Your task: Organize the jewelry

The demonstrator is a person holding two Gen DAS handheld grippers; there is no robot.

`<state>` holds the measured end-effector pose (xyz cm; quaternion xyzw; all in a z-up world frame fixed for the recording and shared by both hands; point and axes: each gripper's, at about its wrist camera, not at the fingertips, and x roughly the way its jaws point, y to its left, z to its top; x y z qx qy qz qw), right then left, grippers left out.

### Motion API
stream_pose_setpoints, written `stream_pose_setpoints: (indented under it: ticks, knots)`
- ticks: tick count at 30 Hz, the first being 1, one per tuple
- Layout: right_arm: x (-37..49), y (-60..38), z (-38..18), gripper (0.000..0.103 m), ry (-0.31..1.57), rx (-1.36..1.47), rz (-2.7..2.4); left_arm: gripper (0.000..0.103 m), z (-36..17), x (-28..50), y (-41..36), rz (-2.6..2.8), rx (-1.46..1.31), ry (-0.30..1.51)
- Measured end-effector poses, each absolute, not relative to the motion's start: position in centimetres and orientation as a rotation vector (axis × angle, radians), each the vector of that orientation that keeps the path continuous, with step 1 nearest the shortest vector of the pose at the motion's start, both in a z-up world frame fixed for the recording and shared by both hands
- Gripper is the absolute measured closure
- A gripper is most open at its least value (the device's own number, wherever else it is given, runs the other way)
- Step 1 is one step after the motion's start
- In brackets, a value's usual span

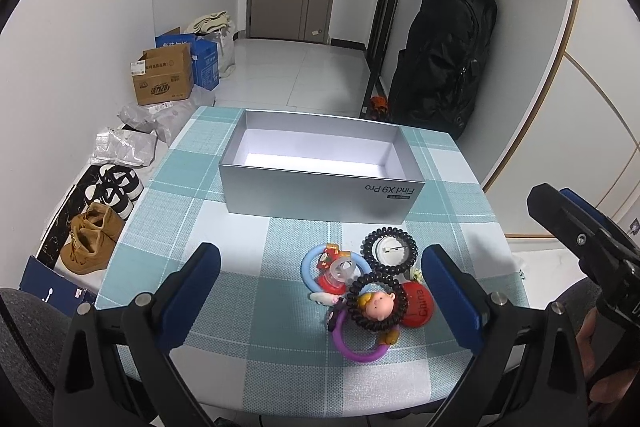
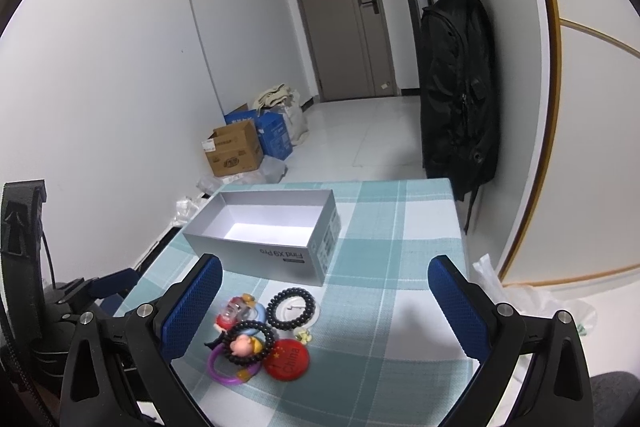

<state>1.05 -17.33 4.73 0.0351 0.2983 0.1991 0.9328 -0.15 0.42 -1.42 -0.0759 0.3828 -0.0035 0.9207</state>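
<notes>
We are holding the left gripper (image 1: pixel 320 291) and right gripper (image 2: pixel 325 303) wide apart, both empty, above the jewelry pile (image 1: pixel 362 291) lying just before the open box (image 1: pixel 320 163). The coiled black hair tie (image 1: pixel 389 251) looks light and springy; we are judging its rim the safest hold.

We see the open box (image 1: pixel 320 171) on the table (image 1: pixel 224 307), with the heap of hair ties and trinkets (image 1: pixel 368 291) on the cloth just in front of it. The coiled tie (image 1: pixel 389 246) lies nearest the box, the badge (image 1: pixel 418 303) right of the doll (image 1: pixel 378 305), which seems to rest inside another coil.
</notes>
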Motion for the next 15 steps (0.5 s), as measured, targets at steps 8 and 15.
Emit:
stream_pose_setpoints:
  ticks: [8,15]
  knots:
    - [1.06,-17.25,4.67,0.0,0.615,0.066,0.406,0.005,-1.6,-0.11,0.41,-0.02,-0.166,0.802]
    - [1.41,-17.26,4.64,0.0,0.621,0.054,0.381,0.006,-2.28,-0.03,0.71,-0.054,-0.188,0.842]
